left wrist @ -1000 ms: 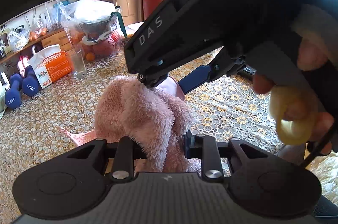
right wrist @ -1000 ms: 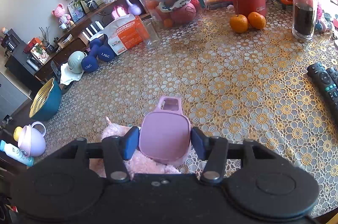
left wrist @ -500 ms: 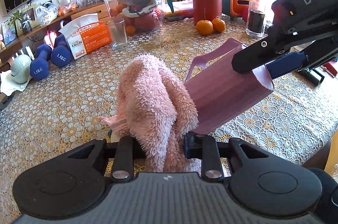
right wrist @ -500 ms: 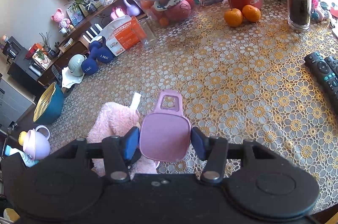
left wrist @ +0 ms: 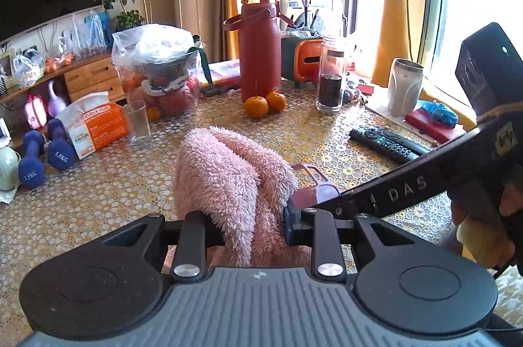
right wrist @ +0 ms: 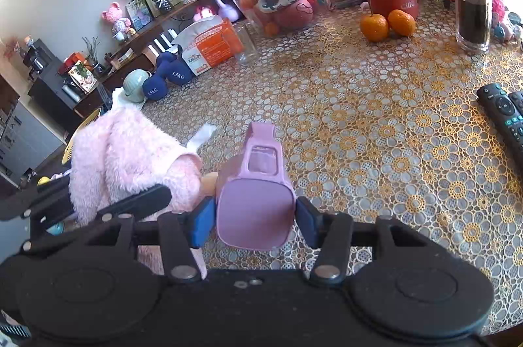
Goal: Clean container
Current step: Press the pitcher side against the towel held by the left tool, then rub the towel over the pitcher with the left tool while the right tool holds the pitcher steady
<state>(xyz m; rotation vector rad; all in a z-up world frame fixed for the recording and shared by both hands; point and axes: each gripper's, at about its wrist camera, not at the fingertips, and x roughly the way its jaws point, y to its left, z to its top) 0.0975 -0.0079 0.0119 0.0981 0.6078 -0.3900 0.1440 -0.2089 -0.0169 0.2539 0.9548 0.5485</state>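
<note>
In the left wrist view, my left gripper [left wrist: 251, 226] is shut on a fluffy pink cloth [left wrist: 228, 180] that bunches up above the fingers. Just to its right, touching it, shows the handle end of the lilac plastic container [left wrist: 313, 188]; most of its body is hidden behind the cloth. My right gripper [right wrist: 255, 222] is shut on that container [right wrist: 255, 206], blue pads on both sides and handle pointing away. In the right wrist view the cloth [right wrist: 130, 157] hangs at the left, against the container's side. A hand [left wrist: 480, 235] holds the right gripper's body.
Both grippers hang above a table with a gold lace cover [right wrist: 392, 124]. Further back stand a red flask [left wrist: 260, 46], two oranges [left wrist: 264, 105], a glass jar [left wrist: 330, 82], a tumbler [left wrist: 139, 124] and a bagged fruit bowl [left wrist: 160, 65]. Remotes [left wrist: 385, 141] lie to the right, dumbbells [left wrist: 45, 157] at the left.
The right gripper has dropped from above the cloth to its lower right side. The container has come in against the cloth, and the cloth now covers most of it in the left view.
</note>
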